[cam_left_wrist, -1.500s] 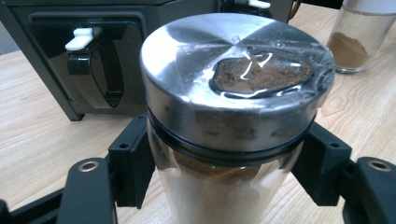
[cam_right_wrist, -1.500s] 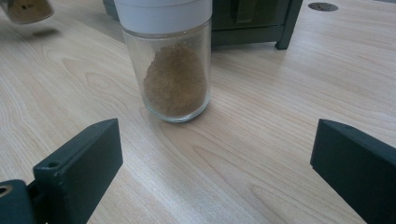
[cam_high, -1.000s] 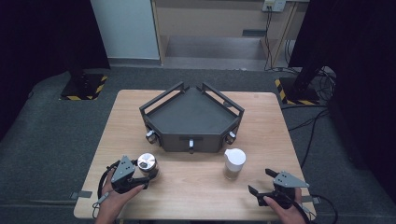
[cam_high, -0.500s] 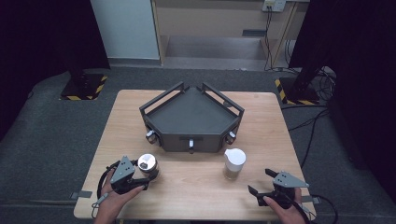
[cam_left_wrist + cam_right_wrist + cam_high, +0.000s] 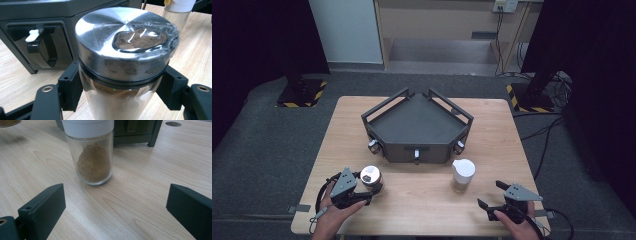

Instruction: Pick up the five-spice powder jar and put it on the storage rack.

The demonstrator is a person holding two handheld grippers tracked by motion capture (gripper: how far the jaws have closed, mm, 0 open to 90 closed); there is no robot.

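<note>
A glass jar with a steel lid [image 5: 371,176] holds brown powder near the table's front left. My left gripper [image 5: 368,188] is shut on it, and in the left gripper view both black jaws press the glass just under the jar's lid [image 5: 125,37]. In the right gripper view that jar's base [image 5: 7,122] seems to hang slightly above its shadow. A second glass jar with a white lid [image 5: 463,175] stands upright on the wood, brown granules inside [image 5: 93,162]. My right gripper [image 5: 490,195] is open at the front right, a short way from this jar, jaws wide apart [image 5: 117,207].
A dark three-cornered tray [image 5: 417,150] with raised rails sits mid-table behind both jars; small white latches show on its front wall [image 5: 32,35]. Bare wooden table [image 5: 422,200] lies between the two grippers. Cables trail off the front edge.
</note>
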